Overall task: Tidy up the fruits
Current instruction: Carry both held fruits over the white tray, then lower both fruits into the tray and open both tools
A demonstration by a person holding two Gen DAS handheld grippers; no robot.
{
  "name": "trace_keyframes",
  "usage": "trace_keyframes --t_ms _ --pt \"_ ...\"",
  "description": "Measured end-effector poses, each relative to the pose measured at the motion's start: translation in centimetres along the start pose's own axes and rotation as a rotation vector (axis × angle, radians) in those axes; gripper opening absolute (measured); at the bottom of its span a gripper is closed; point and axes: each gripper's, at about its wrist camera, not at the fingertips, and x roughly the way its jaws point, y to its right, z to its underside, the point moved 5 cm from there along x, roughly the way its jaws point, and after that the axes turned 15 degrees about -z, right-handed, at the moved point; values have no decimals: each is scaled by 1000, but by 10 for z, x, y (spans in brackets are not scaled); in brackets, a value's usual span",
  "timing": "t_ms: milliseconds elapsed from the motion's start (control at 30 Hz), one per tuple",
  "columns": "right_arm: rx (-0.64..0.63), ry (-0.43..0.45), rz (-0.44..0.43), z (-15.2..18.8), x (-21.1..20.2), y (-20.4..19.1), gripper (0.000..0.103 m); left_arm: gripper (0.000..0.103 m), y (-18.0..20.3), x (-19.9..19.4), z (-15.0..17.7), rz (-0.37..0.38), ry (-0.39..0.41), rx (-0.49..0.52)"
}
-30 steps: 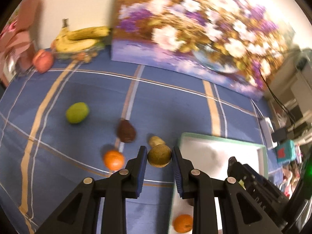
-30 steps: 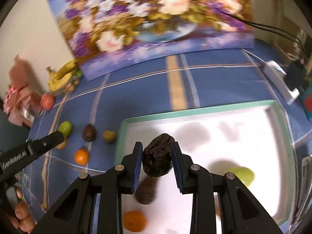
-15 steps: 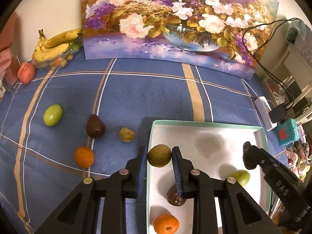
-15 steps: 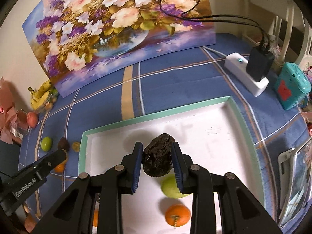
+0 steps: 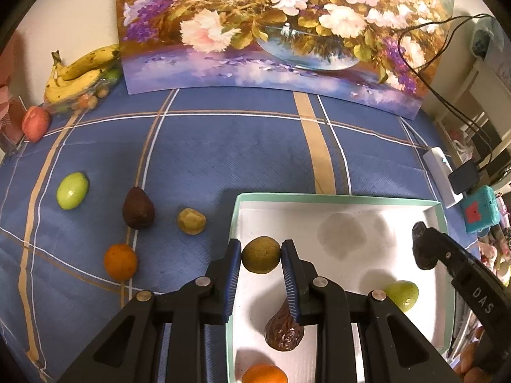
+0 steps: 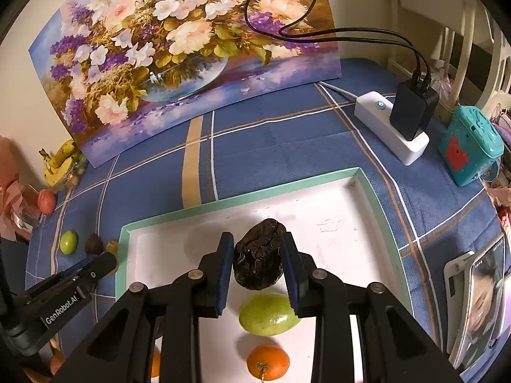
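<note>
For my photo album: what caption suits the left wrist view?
Left gripper holds a round olive-brown fruit over the white tray.

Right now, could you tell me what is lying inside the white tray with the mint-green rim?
Inside the tray: a green fruit, an orange, and a wrinkled brown fruit. The grippers cover its near part, so more may lie there.

A lived-in home room: the worktop wears a blue plaid tablecloth (image 5: 223, 146), a large floral painting (image 6: 179, 51) leans on the far cream wall, a bunch of yellow bananas (image 5: 80, 73) sits far left, and a white power strip (image 6: 389, 127) with a black charger and a white wooden chair (image 6: 472, 48) stand far right.
</note>
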Motion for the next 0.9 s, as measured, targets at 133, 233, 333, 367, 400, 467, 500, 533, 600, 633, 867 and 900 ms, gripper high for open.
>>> trace_keyframes --t_ms 133,233,333,367,400,467,500,533,600,633,867,900 --pt "2 6 4 -2 1 3 31 28 4 6 -1 -10 -7 3" --pt "0 5 8 -3 2 3 31 28 6 10 -2 -17 -14 6" --pt "0 -1 10 -3 6 5 31 28 8 16 0 -27 -24 7" --pt "0 -3 10 -3 7 6 31 28 8 19 1 -30 -27 6" --pt "0 -6 11 -2 8 6 31 28 8 21 1 -33 -33 6" --pt "2 -13 11 -1 12 8 31 28 9 27 4 -34 -46 3" --pt "2 -17 11 0 14 8 31 28 8 30 5 -37 -53 2" --pt "3 -21 12 1 16 9 31 28 8 32 6 -37 -58 3" --pt "4 -31 13 2 20 10 31 28 10 36 9 -37 -66 6" --pt "6 -39 14 4 22 11 31 28 11 36 9 -44 -58 13" --pt "15 -74 19 11 34 14 31 28 13 37 10 -52 -53 22" --pt "11 -76 22 11 34 13 31 28 13 37 10 -52 -53 22"
